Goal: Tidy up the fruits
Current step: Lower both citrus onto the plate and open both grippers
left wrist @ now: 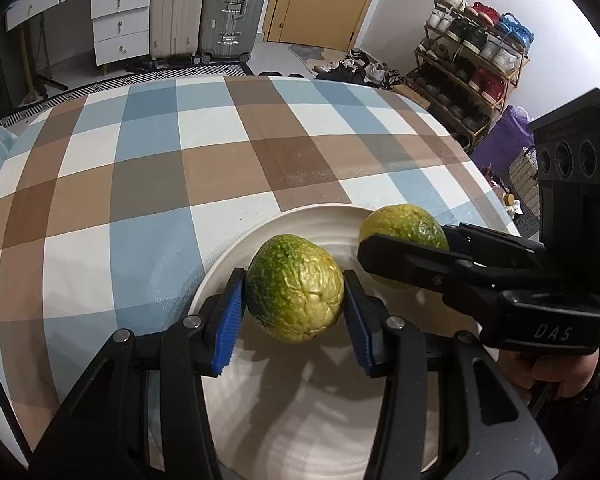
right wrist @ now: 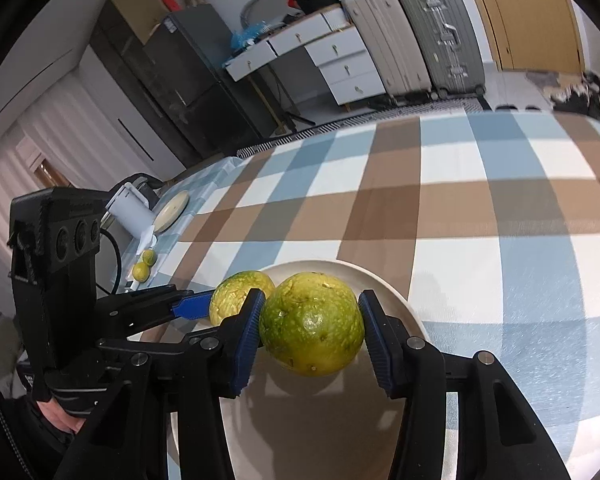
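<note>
While both were over the white plate (left wrist: 220, 276), my left gripper (left wrist: 294, 300) squeezed one green fruit (left wrist: 296, 288) and my right gripper (right wrist: 310, 326) squeezed another green fruit (right wrist: 312, 324).

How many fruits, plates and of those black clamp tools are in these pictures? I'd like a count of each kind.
Green-yellow fruits: 4 (one in the left gripper, one in the right gripper, two small ones at the table's far edge)
White plate: 1
Grippers: 2
Total: 7

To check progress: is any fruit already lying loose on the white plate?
No: both fruits are clamped above the plate.
</note>
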